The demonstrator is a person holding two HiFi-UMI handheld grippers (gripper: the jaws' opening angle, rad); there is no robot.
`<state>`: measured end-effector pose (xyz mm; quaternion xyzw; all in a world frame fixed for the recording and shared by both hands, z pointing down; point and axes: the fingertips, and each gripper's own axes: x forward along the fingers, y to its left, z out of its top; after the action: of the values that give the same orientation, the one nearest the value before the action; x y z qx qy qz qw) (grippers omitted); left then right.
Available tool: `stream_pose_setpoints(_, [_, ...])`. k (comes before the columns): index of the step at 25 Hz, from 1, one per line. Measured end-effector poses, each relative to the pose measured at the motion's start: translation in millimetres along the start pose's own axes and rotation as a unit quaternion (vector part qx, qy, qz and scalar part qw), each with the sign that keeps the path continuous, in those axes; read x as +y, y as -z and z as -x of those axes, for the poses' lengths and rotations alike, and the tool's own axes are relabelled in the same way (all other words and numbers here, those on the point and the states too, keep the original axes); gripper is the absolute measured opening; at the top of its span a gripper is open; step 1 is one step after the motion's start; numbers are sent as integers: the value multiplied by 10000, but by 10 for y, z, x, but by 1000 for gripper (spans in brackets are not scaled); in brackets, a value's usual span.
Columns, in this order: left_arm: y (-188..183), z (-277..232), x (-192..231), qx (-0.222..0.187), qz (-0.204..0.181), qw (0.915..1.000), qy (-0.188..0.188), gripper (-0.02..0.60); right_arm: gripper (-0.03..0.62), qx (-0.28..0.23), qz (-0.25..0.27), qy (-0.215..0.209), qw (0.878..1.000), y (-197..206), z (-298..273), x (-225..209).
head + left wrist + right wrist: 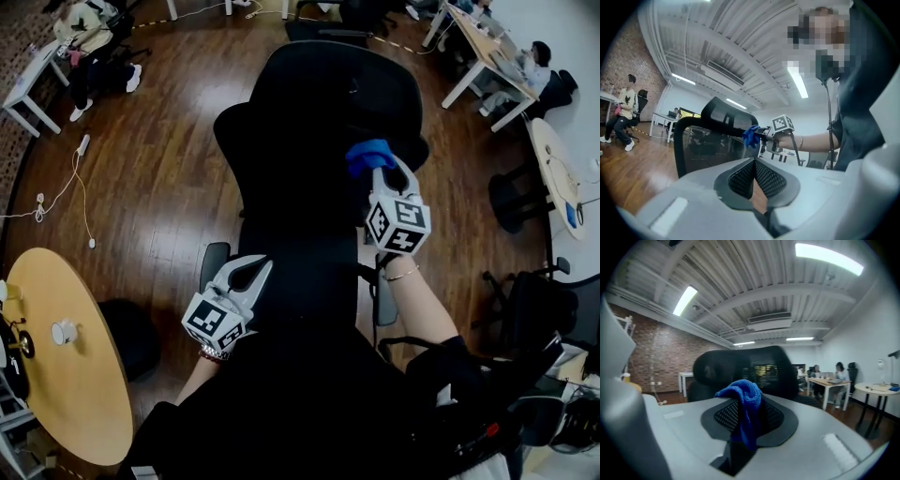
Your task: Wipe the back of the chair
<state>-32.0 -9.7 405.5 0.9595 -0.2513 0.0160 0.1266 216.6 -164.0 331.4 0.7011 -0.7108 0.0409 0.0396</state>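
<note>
**Cloth on the chair top, wipe under way**

Head view first. The person stands over the black chair, and the right tongs are out over its upper part, clenched on a blue cloth. The cloth sits right against the dark frame near the top. The left tongs hang low and to the left, close to the person's body, away from the action. The wooden floor spreads all round, with a round counter off at the lower left.

Over to the left gripper view. Here the pads are pressed together with nothing between them, so the left tongs are clenched on air. Beyond them the mesh back stands upright, and the cloth touches it high up, just beside the headrest.

Now the right gripper view. The cloth is pinched firmly between the jaws and bunches up over the front of them. The chair's black back fills the middle ground straight ahead, rather blurred.

By the look of it, the wiping stroke itself is the step in hand, with only the top of the back covered so far. The next move likely calls for the cloth to stay pressed flat as it sweeps down or across the mesh. The idle left tongs could steady the frame if the chair swivels.

The count: one chair being wiped, one cloth, two tongs, one headrest.
</note>
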Motion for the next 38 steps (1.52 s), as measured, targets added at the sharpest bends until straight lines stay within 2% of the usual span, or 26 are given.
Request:
stream_pose_setpoints(2, [-8, 58, 66, -67, -10, 9997, -215, 5, 83, 72, 268, -720, 9970, 18, -228, 613])
stream_pose_setpoints(3, [-22, 85, 87, -82, -35, 9995, -303, 5, 83, 37, 343, -946, 9949, -16, -330, 856])
stream_pose_setpoints(7, [-81, 334, 155, -256, -37, 9979, -595, 5, 83, -192, 434, -1456, 9882, -236, -722, 1666])
stream_pose_setpoints(10, [-46, 642, 304, -361, 31, 9952, -910, 5, 83, -172, 558, -1640, 9847, -270, -1018, 2198])
stream_pose_setpoints(14, [-43, 915, 480, -423, 112, 9916, -1220, 5, 83, -60, 461, -1428, 9887, -201, -1172, 2331])
stream_pose_setpoints(18, [-49, 905, 525, -373, 164, 9923, -1170, 5, 83, 74, 1066, -769, 9913, -52, -1213, 1997])
stream_pose_setpoints(21, [-18, 723, 449, -257, 90, 9952, -936, 5, 84, 260, 1178, -257, 9924, 52, -1218, 1442])
stream_pose_setpoints(25, [-6, 467, 306, -152, -73, 9984, -547, 5, 86, 307, 1458, 225, 9886, 82, -1065, 779])
stream_pose_setpoints(30, [-8, 191, 172, 57, -219, 9996, -151, 5, 90, 368, 1294, 842, 9873, 133, -783, 7])
stream_pose_setpoints(33, [-4, 49, 57, 97, -293, 9995, 24, 5, 92, 348, 1402, 1037, 9841, 121, -567, -292])
stream_pose_setpoints(38, [-45, -233, -262, 144, -407, 9989, 190, 5, 88, 411, 1125, 1281, 9845, 206, -242, -791])
